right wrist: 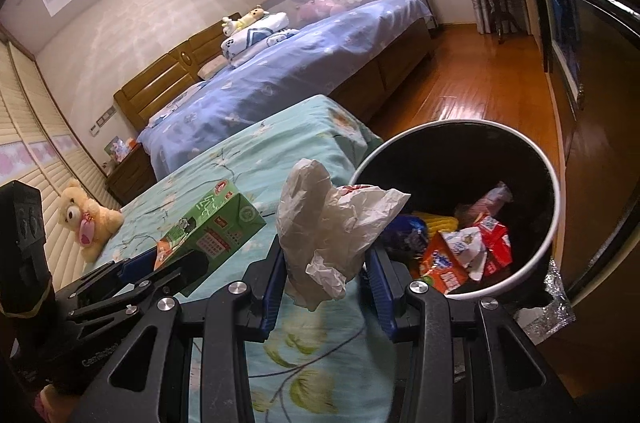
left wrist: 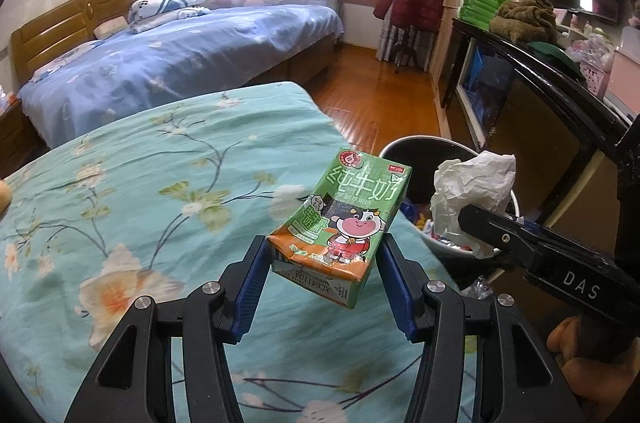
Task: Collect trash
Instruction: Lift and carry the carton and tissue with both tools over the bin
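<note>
Risk: the bin [right wrist: 548,191] lies ahead-right of both grippers, so either load, if let go over the bed [right wrist: 256,151], would miss. Bin holds snack wrappers [right wrist: 472,251]. Left gripper [left wrist: 324,287] pinches the milk carton [left wrist: 344,219] by its base. Right gripper [right wrist: 326,283] is closed on the crumpled paper [right wrist: 332,227]; light, may drift.

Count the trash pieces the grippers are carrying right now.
2: a green cartoon-cow milk carton in the left gripper, and a crumpled white plastic bag in the right gripper, beside the black bin.
</note>
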{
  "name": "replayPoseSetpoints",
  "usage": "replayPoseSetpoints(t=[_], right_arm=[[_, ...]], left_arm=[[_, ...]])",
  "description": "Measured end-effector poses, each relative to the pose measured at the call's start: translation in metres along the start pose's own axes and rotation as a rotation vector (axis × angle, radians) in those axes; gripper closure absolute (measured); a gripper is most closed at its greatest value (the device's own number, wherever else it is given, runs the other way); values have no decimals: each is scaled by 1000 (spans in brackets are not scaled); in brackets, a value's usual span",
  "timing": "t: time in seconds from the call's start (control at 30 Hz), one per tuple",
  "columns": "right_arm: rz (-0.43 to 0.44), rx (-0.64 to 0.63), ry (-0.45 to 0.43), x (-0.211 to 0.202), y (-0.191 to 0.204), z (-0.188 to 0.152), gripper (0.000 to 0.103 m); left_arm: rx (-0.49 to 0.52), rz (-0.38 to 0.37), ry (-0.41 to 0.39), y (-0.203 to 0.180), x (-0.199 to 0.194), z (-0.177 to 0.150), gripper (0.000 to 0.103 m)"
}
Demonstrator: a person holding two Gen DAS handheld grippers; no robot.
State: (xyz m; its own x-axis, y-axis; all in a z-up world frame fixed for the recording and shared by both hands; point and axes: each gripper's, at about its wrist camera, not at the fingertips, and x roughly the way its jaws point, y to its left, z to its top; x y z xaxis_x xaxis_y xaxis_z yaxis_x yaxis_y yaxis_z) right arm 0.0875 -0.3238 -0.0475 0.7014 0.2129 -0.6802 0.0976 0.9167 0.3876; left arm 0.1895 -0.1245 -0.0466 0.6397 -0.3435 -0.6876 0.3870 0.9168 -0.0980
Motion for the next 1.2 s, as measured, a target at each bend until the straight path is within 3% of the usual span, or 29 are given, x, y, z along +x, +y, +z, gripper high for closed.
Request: replayPoseSetpoints(t=[1.2], right_arm=[[-98, 75, -4, -7, -59, 15, 64]], left_arm=[[62, -64, 22, -41, 43, 22, 50]])
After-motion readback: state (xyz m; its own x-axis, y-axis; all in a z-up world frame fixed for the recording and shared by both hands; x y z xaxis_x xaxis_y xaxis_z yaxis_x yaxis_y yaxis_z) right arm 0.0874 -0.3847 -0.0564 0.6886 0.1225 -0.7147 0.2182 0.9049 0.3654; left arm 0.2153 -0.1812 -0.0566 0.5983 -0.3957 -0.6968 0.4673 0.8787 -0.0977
